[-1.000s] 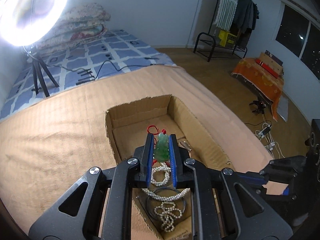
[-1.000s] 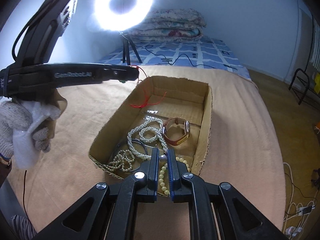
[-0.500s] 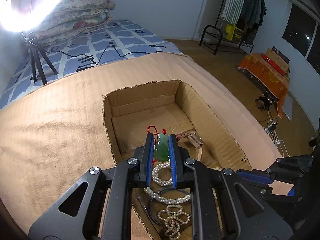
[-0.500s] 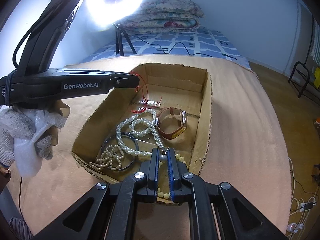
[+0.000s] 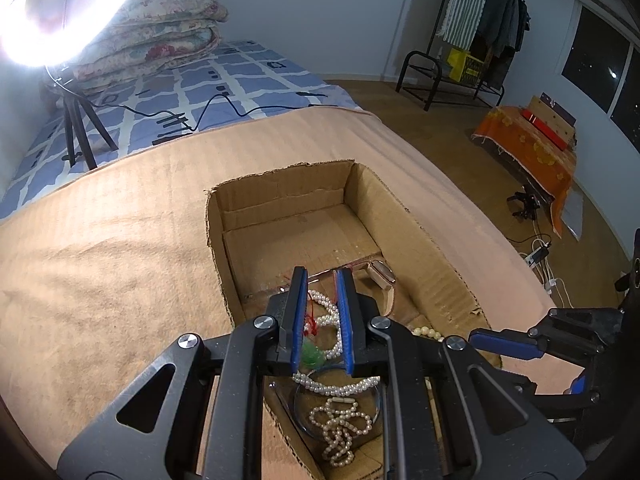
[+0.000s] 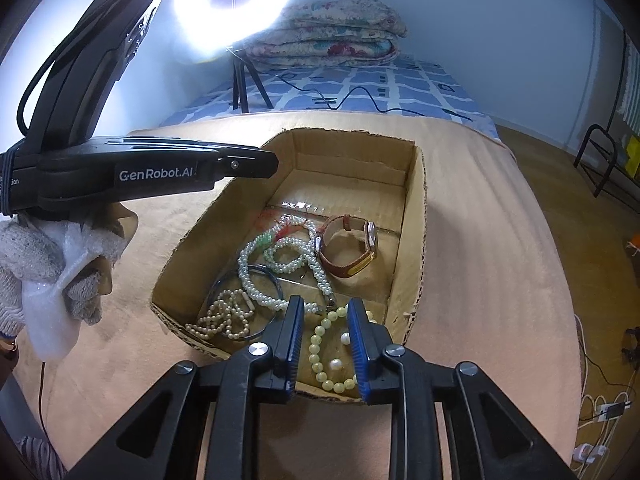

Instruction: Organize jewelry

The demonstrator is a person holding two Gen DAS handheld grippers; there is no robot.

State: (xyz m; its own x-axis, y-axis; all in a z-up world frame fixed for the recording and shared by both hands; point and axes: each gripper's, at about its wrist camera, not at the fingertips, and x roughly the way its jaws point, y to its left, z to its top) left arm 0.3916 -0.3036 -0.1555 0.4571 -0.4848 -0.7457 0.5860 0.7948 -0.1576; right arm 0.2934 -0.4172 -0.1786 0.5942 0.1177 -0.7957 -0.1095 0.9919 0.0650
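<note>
One green pendant point(image 5: 312, 355) is lying in the box point(image 6: 418, 216) on the bed, its red cord point(image 5: 311, 316) trailing toward the far wall, beside one watch point(image 6: 348, 246). Both grippers' jaws are standing spread, left point(image 5: 322, 322) and right point(image 6: 326, 340), pinching nothing.

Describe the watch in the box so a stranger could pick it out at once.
Find the open cardboard box on the tan blanket. Inside, near the box's right wall in the right wrist view, past the tangle of pearl strands, the watch rests on its side. It is the only piece with a brown leather strap and a metal case; everything around it is beads.
</note>
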